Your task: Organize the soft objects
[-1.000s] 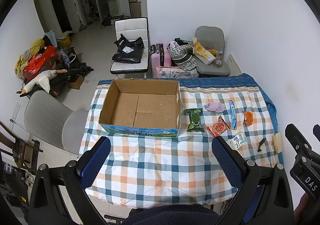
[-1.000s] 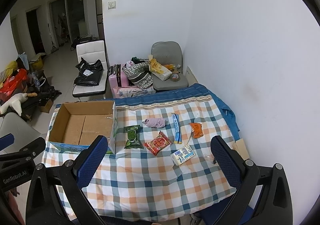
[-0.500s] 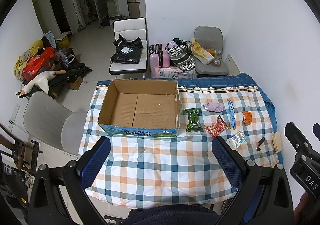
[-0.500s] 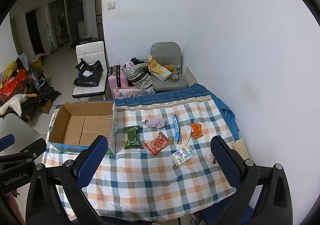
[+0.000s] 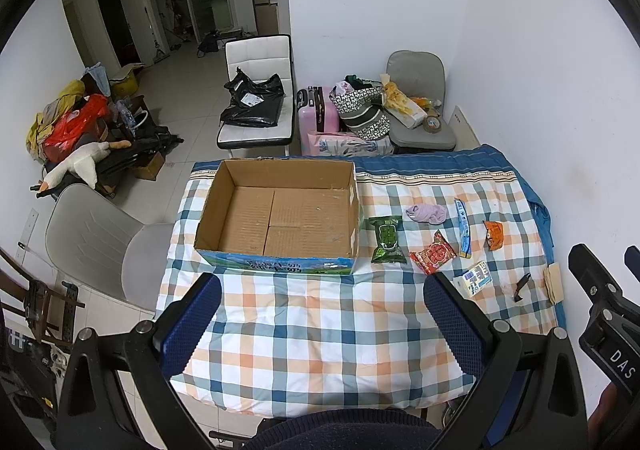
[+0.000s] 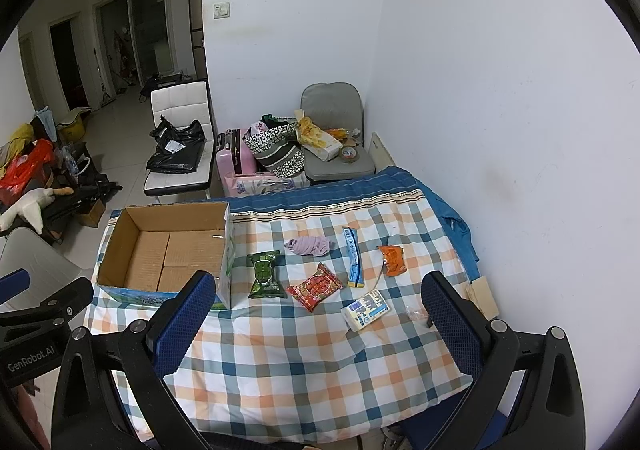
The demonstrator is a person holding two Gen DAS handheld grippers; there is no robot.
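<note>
An empty cardboard box [image 5: 280,218] [image 6: 168,254] sits on the checked tablecloth [image 5: 320,322]. To its right lie a green packet [image 5: 386,240] [image 6: 264,274], a lilac cloth [image 5: 426,213] [image 6: 310,245], a red packet [image 5: 434,253] [image 6: 316,286], a blue stick pack [image 5: 463,228] [image 6: 353,256], an orange packet [image 5: 493,235] [image 6: 392,260] and a white-blue pack [image 5: 476,277] [image 6: 366,308]. My left gripper [image 5: 320,322] is open and empty, high above the table's near edge. My right gripper [image 6: 316,322] is open and empty, likewise high above the near edge.
A small black object [image 5: 522,286] and a beige block [image 5: 554,282] lie at the table's right edge by the white wall. Chairs [image 5: 256,102] [image 5: 420,106], a pink suitcase [image 5: 320,110] and bags stand behind the table. A grey chair [image 5: 92,234] stands left.
Both grippers have shifted only slightly; the views are almost the same. Nothing on the table has moved.
</note>
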